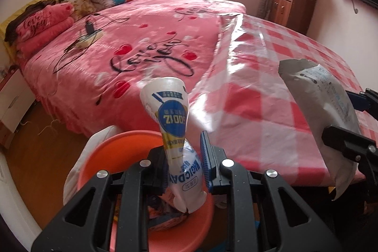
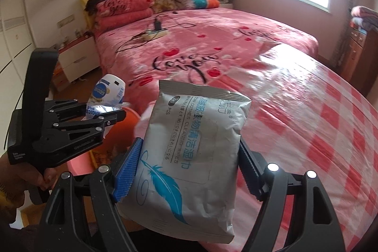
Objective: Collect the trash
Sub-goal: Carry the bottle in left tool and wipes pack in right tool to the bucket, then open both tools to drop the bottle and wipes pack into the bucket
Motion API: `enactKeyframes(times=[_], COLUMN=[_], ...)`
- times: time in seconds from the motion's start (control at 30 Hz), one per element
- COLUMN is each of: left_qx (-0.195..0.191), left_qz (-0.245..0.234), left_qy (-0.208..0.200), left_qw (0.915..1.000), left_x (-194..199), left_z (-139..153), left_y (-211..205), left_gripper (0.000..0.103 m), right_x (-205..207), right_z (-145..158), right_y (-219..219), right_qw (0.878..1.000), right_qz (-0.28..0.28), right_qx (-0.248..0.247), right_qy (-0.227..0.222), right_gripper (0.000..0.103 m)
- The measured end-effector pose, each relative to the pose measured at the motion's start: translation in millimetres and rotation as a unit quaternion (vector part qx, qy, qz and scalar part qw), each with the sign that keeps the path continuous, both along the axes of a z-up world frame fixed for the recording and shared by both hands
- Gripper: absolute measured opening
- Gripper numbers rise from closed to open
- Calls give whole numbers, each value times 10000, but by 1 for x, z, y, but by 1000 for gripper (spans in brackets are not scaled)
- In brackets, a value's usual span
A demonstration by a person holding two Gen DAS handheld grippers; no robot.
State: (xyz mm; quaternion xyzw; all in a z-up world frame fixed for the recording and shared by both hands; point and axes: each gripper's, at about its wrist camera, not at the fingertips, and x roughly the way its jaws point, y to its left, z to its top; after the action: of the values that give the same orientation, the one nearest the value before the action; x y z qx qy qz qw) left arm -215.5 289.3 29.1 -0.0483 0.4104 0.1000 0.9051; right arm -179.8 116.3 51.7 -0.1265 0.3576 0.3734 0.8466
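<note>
Two pinches: left fingers (image 1: pixel 186 164) pressed on crumpled pouch (image 1: pixel 170 115) above orange bin (image 1: pixel 113 152); right fingers (image 2: pixel 189 167) spread around wipes pack (image 2: pixel 193 148), which may slip past bin rim.

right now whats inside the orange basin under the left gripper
Some crumpled printed wrappers lie in the orange basin, low by its near wall. The left gripper and the white pouch it pinches cover much of the bottom, so what else lies there cannot be seen.

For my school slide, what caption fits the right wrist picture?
Right hand-held gripper holds a grey wipes packet beside the checked table, near an orange bin.
</note>
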Motion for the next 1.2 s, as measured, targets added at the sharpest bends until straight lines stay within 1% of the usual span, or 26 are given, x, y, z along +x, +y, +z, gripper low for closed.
enactKeyframes(times=[0.33, 0.67, 0.83, 1.2], left_qx=[-27, -133, -188, -311], left_qz=[448, 891, 997, 1143], left_qy=[247, 509, 615, 802], left_qw=[9987, 9946, 9929, 9897], left_x=[-24, -45, -50, -56], left_z=[-20, -45, -56, -77], left_y=[34, 68, 76, 90], left_gripper=[25, 25, 25, 25], right_x=[-18, -30, -33, -37], right_z=[-10, -29, -42, -68], right_y=[55, 100, 118, 144], right_qw=[9972, 9916, 9881, 9816], right_qz=[719, 1221, 1430, 1694], right_qx=[-171, -360, -494, -770], right_qy=[87, 236, 294, 432], right_gripper=[76, 76, 76, 76])
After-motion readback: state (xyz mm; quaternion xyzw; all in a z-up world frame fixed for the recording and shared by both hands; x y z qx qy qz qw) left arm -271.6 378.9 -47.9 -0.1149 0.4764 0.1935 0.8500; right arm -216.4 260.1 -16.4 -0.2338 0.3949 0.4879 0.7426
